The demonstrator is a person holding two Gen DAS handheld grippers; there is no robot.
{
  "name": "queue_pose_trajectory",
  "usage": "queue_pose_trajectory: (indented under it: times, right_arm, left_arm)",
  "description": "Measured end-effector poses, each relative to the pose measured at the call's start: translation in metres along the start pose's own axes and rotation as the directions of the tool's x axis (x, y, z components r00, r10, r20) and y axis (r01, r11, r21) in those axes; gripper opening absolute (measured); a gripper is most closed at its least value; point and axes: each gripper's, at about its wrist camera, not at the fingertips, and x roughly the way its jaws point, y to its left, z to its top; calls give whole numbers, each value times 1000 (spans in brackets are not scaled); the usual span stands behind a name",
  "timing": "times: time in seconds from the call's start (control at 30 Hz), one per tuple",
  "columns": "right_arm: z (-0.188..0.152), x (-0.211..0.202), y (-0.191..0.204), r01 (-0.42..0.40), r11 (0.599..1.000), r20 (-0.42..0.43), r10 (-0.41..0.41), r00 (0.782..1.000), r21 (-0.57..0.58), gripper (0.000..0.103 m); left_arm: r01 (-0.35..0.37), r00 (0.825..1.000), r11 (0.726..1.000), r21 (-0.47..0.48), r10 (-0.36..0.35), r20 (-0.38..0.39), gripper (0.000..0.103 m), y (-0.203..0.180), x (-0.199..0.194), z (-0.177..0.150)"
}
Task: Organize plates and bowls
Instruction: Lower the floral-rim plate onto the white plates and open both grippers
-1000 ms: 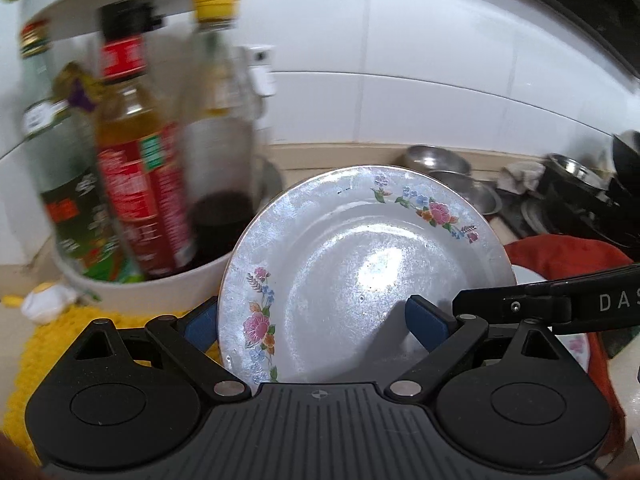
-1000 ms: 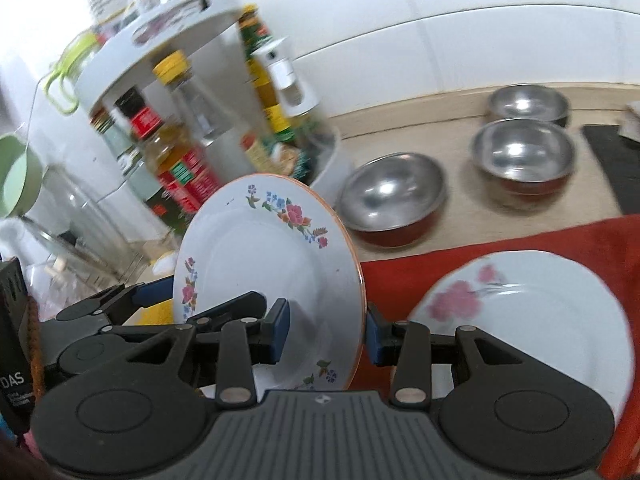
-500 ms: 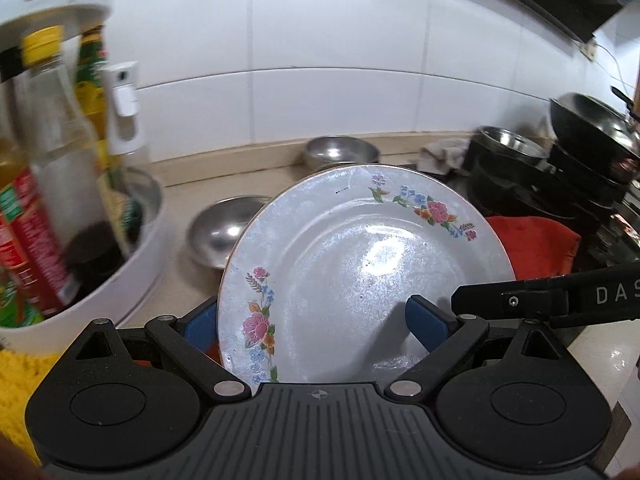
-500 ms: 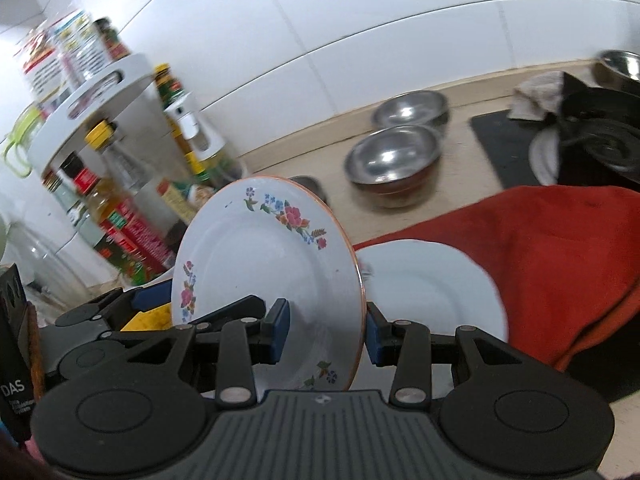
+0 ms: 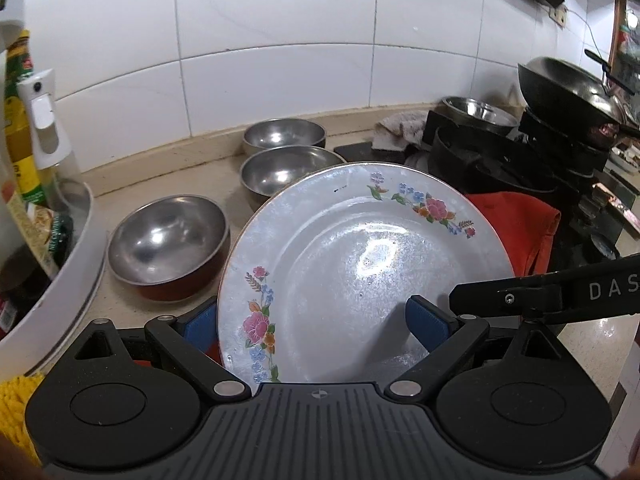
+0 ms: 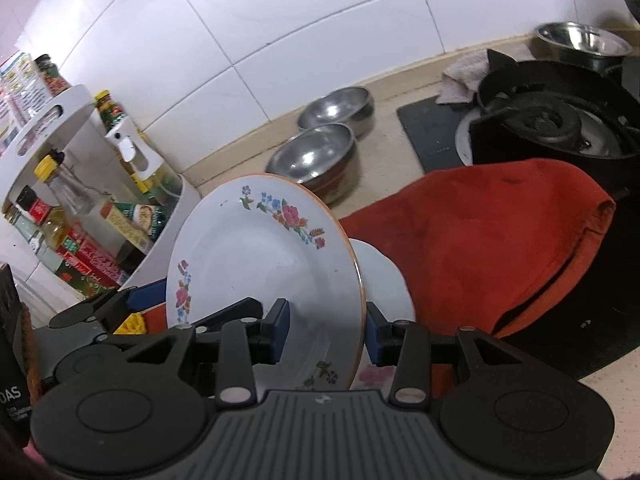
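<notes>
White wall tiles and a beige counter point(image 5: 208, 184) are seen behind three steel bowls point(image 5: 168, 236). Above a red cloth point(image 6: 480, 232), a floral plate point(image 6: 256, 256) is held tilted on edge, clamped between the pads of both the left gripper point(image 5: 316, 320) and the right gripper point(image 6: 326, 330). A second plate point(image 6: 384, 280) is seen lying on the cloth just behind it.

Left wrist view: looks along my left fingers, angled down, close on the floral plate point(image 5: 360, 272), tiled wall point(image 5: 280, 40) behind.
Right wrist view: same downward slant, plate point(image 6: 256, 264) edge-on.
Shared: plate, steel bowls point(image 5: 280, 168) point(image 6: 316, 160), red cloth point(image 5: 516, 220) point(image 6: 480, 232).
</notes>
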Motion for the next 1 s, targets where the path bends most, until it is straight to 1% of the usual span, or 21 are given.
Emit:
queue_pose_trajectory:
  times: [0.17, 0.43, 0.73, 0.83, 1.0]
  right_arm:
    - [1, 5, -7, 2, 1000, -27, -1, 1000, 24, 36]
    - [1, 16, -9, -16, 999, -69, 19, 997, 36, 36]
    - [5, 31, -4, -24, 1000, -102, 26, 994, 13, 36]
    - [5, 35, -3, -19, 1000, -114, 20, 993, 10, 38]
    - [6, 40, -1, -15, 1000, -110, 15, 994, -7, 38]
  left_arm:
    - [0, 1000, 1000, 8, 0, -18, 98, -2, 6, 0]
    - [-6, 998, 1000, -22, 5, -63, 98, 6, 15, -4]
    - [-16, 996, 998, -56, 11, -90, 98, 16, 21, -9]
    - [-13, 995, 998, -65, 6, -99, 97, 18, 23, -10]
    - [-11, 994, 995, -97, 0, -107, 97, 23, 25, -12]
